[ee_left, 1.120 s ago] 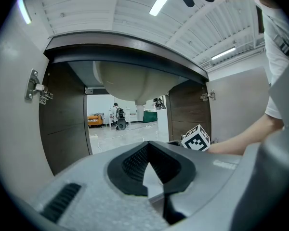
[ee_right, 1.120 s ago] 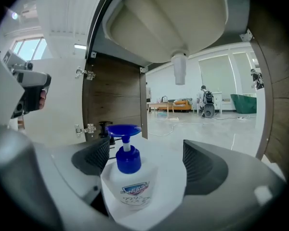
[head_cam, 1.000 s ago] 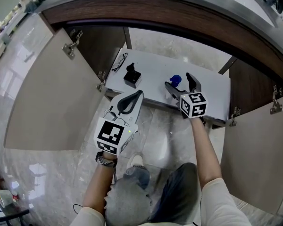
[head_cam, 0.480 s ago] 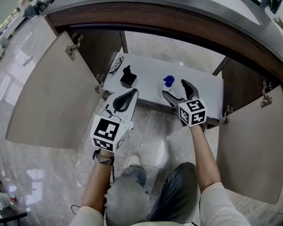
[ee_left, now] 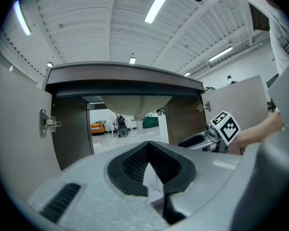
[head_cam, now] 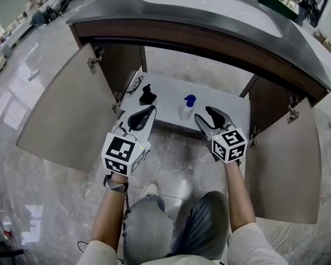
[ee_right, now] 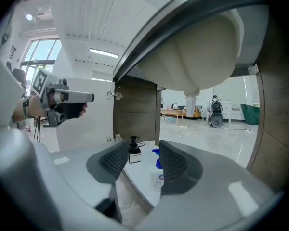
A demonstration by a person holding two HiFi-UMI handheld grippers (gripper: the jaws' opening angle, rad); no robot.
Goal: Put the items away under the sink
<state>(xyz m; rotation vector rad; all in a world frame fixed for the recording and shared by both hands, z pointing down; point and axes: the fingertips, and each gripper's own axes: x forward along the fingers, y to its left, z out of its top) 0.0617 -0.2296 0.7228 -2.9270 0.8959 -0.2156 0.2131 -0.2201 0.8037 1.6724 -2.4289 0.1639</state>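
Blue-capped and pale, the bottle (head_cam: 187, 106) is seen upright on the white shelf (head_cam: 231, 106), just beyond the right gripper (head_cam: 204, 113). Its ribbed jaws are held apart with nothing between them and have just been closing. The left gripper (head_cam: 150, 109) is closed and empty. A black pump bottle (head_cam: 147, 95) is placed further left. The rounded sink bowl (ee_right: 202, 57) is shown only in the gripper views.

Nothing legible is showing anywhere. The spray bottle (ee_right: 155, 179) is carrying a label with bluish print too small to read, and the left marker cube (head_cam: 121, 154) and right marker cube (head_cam: 229, 144) are showing only black-and-white square patterns.
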